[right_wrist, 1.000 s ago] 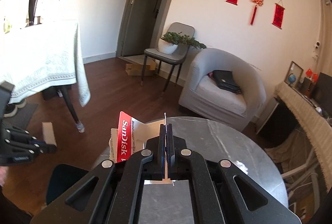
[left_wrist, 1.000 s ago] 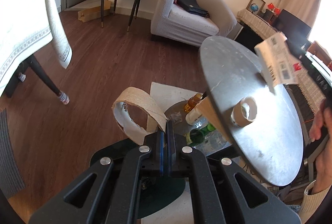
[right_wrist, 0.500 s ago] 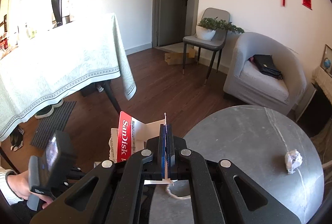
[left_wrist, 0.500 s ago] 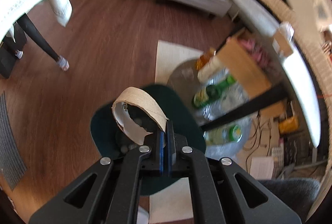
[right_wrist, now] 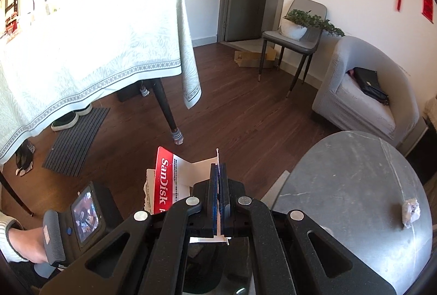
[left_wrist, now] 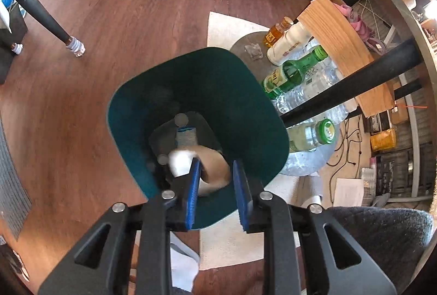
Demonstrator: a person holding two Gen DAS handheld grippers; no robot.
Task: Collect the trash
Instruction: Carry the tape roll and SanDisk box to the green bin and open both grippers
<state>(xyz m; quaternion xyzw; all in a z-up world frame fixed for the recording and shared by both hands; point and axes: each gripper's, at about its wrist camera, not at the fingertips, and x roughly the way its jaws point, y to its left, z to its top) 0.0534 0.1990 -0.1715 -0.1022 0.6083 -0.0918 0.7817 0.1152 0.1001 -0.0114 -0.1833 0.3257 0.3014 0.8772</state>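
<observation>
The left gripper [left_wrist: 215, 185] points down into the dark green plastic bin [left_wrist: 245, 92], its blue-padded jaws opening with the torn brown cardboard tape ring [left_wrist: 214, 163] lying loose inside the bin beyond them, a green glass bottle [left_wrist: 292, 73] standing outside the bin at 2 o'clock. The right gripper [right_wrist: 218, 180] is clamped tight on a torn red-and-white SanDisk card package [right_wrist: 166, 185]; a crumpled pale paper scrap [right_wrist: 410, 212] lies at 3 o'clock on the round grey marble table [right_wrist: 355, 185], and the left hand [right_wrist: 24, 243] shows at 8 o'clock
</observation>
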